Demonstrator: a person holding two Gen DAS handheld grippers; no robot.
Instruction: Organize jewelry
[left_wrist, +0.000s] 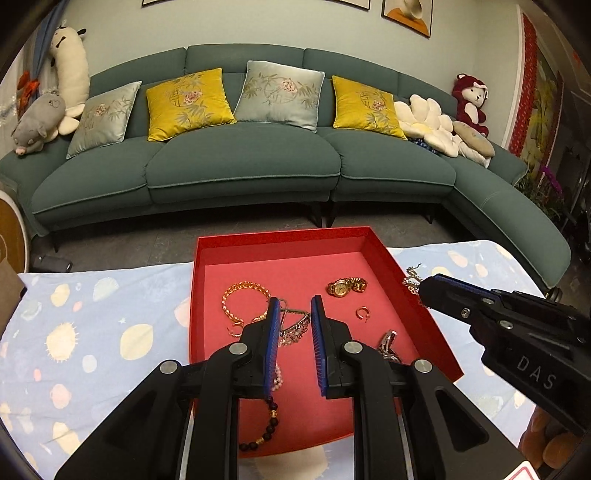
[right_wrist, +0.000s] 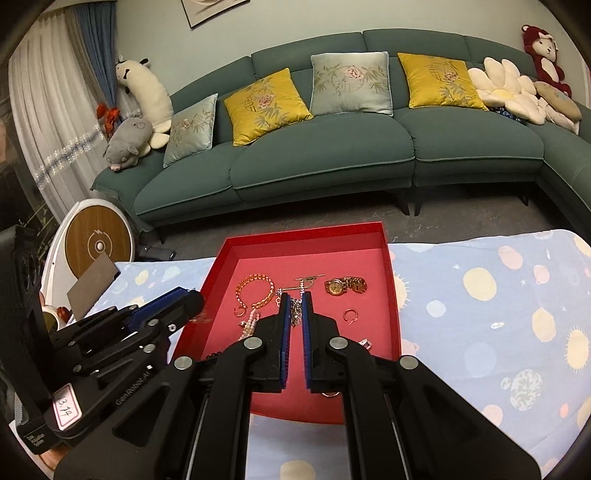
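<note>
A red tray (left_wrist: 207, 280) on the table holds jewelry: a gold chain bracelet (left_wrist: 240, 299), a gold watch (left_wrist: 345, 286), a small hoop earring (left_wrist: 362, 314), a dark bead bracelet (left_wrist: 267, 424), a silver watch (left_wrist: 388, 343) and a silver necklace (left_wrist: 295, 325). My left gripper (left_wrist: 293, 306) is open above the tray, over the necklace. My right gripper (right_wrist: 295, 301) is shut on a silver chain (right_wrist: 295, 314); it shows in the left wrist view (left_wrist: 424, 288) with the chain (left_wrist: 412, 277) hanging over the tray's right wall.
The table carries a light blue cloth with planet prints (left_wrist: 92, 325). A green sofa (left_wrist: 240, 166) with cushions and plush toys stands behind it. A round white and wood device (right_wrist: 98, 243) stands at the left.
</note>
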